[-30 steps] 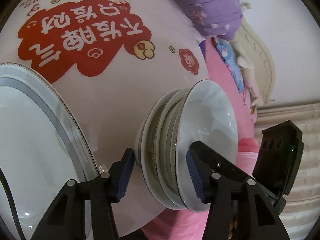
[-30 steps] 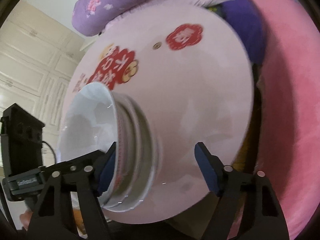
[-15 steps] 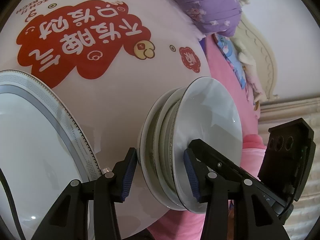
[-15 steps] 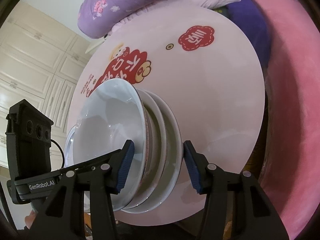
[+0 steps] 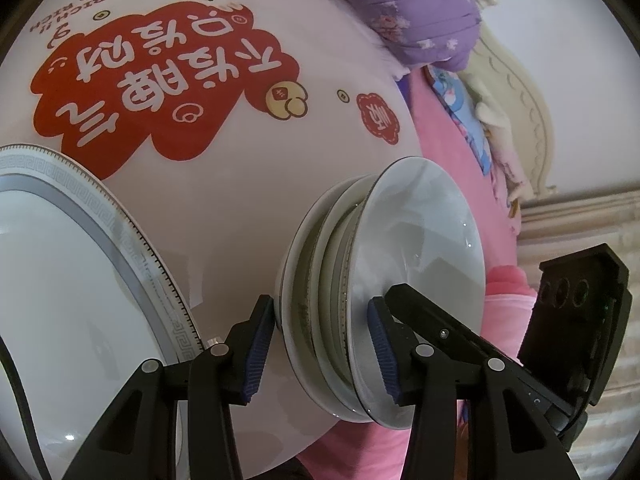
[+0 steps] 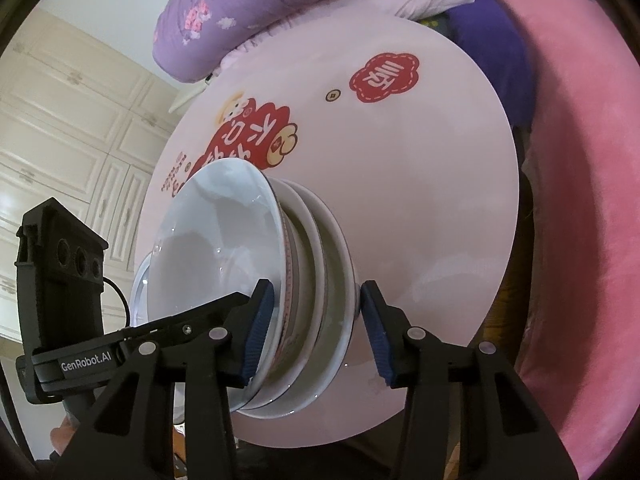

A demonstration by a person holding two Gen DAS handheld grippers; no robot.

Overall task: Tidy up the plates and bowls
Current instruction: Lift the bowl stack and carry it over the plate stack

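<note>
- A stack of bowls (image 5: 360,312) — a wide white bowl nested on top of shallower ones — stands on a round pink table (image 5: 240,208), close to its near edge.
- The left gripper (image 5: 324,348) straddles the stack's edge at a narrow opening, its blue pads (image 5: 256,344) against the outer wall of the lowest bowl on one side and the inside of the top bowl (image 5: 424,248) on the other, gripping the stack.
- The right gripper (image 6: 316,332) takes the same stack (image 6: 304,312) from the opposite side; its jaws are closing, with one pad inside the top bowl (image 6: 216,256) and the other at the rim of the lowest bowl, at or almost at contact.
- A large white plate with a grey key-pattern border (image 5: 80,280) lies on the table beside the stack, apart from it.
- The table carries a big red printed sticker (image 5: 160,80) and a smaller red one (image 5: 378,118).
- Behind the table lie a purple flowered quilt (image 6: 280,12) and pink bedding (image 6: 580,200) — both off the table.
</note>
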